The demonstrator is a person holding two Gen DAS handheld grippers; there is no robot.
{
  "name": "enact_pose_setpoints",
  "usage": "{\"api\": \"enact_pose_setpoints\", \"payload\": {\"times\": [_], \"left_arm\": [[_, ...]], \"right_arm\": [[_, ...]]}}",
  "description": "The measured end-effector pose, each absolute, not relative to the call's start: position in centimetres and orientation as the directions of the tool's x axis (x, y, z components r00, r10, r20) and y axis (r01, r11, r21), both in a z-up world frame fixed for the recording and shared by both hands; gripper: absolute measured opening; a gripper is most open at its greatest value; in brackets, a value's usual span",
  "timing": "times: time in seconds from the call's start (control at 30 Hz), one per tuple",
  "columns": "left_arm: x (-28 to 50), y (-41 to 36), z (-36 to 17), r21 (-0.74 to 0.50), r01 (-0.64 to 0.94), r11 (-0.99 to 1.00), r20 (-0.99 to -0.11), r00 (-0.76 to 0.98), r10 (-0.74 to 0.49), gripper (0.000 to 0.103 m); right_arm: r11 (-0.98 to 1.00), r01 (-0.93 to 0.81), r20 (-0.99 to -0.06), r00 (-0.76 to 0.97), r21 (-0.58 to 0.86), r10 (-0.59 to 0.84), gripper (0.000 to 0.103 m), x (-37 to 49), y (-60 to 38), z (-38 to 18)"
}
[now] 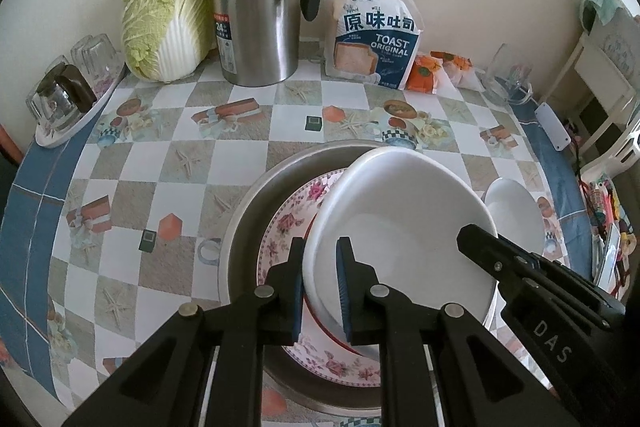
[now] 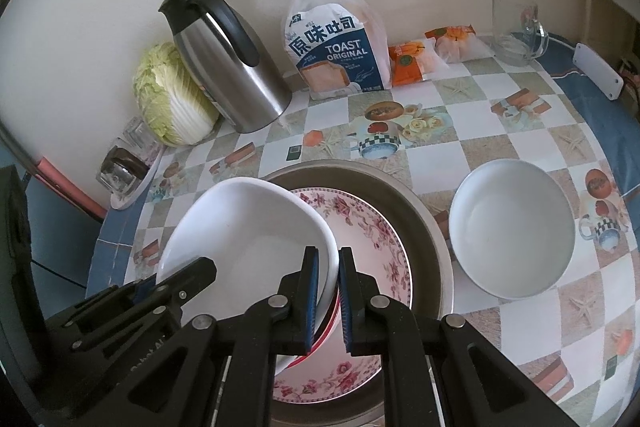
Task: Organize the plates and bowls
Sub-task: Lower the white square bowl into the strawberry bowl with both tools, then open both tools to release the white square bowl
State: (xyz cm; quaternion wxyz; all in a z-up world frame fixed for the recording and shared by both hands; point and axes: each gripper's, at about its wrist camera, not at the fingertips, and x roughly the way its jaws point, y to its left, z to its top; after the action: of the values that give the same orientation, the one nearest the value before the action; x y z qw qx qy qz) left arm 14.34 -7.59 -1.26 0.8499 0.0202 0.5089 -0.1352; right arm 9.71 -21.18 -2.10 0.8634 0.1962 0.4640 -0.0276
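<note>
A white plate (image 1: 404, 227) hangs tilted over a floral plate (image 1: 288, 227) that lies in a round metal tray (image 1: 256, 195). My left gripper (image 1: 320, 259) is shut on the white plate's left rim. My right gripper (image 2: 329, 267) is shut on its right rim; the plate (image 2: 248, 227) fills the left of the right wrist view, over the floral plate (image 2: 372, 227) and tray (image 2: 420, 203). A red-rimmed dish edge (image 2: 328, 331) shows under the white plate. A white bowl (image 2: 512, 227) stands on the table right of the tray, also seen in the left wrist view (image 1: 516, 215).
Along the wall stand a cabbage (image 1: 168, 19), a steel thermos jug (image 1: 260, 7), a toast bag (image 1: 372, 39), orange snack packets (image 1: 428, 71) and a glass mug (image 1: 508, 75). A tray of glasses (image 1: 68, 95) sits at the far left. The table has a checkered cloth (image 1: 160, 155).
</note>
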Motion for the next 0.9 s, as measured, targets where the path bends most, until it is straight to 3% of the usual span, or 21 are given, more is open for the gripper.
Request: {"api": "enact_pose_setpoints", "payload": {"times": [0.7, 0.73, 0.8, 0.87, 0.9], "left_arm": [[14.2, -6.6, 0.7, -0.140, 0.221, 0.965, -0.851, 0.472, -0.232, 0.019], [14.1, -6.6, 1.0, -0.143, 0.218, 0.965, -0.848, 0.476, -0.233, 0.021], [14.0, -6.6, 1.4, -0.149, 0.205, 0.967, -0.842, 0.486, -0.233, 0.039], [13.8, -6.7, 2.0, -0.157, 0.186, 0.970, -0.834, 0.500, -0.231, 0.049], [13.7, -6.8, 2.3, -0.159, 0.178, 0.971, -0.831, 0.507, -0.229, 0.053]], "right_arm": [[0.918, 0.230, -0.772, 0.625, 0.324, 0.116, 0.013, 8.9, -22.3, 0.3], [0.919, 0.231, -0.770, 0.628, 0.321, 0.111, 0.013, 8.8, -22.4, 0.5], [0.921, 0.235, -0.766, 0.636, 0.310, 0.095, 0.013, 8.6, -22.9, 1.0], [0.921, 0.246, -0.764, 0.641, 0.301, 0.079, 0.022, 8.3, -23.5, 1.2], [0.921, 0.253, -0.763, 0.643, 0.297, 0.070, 0.035, 8.2, -23.8, 1.3]]}}
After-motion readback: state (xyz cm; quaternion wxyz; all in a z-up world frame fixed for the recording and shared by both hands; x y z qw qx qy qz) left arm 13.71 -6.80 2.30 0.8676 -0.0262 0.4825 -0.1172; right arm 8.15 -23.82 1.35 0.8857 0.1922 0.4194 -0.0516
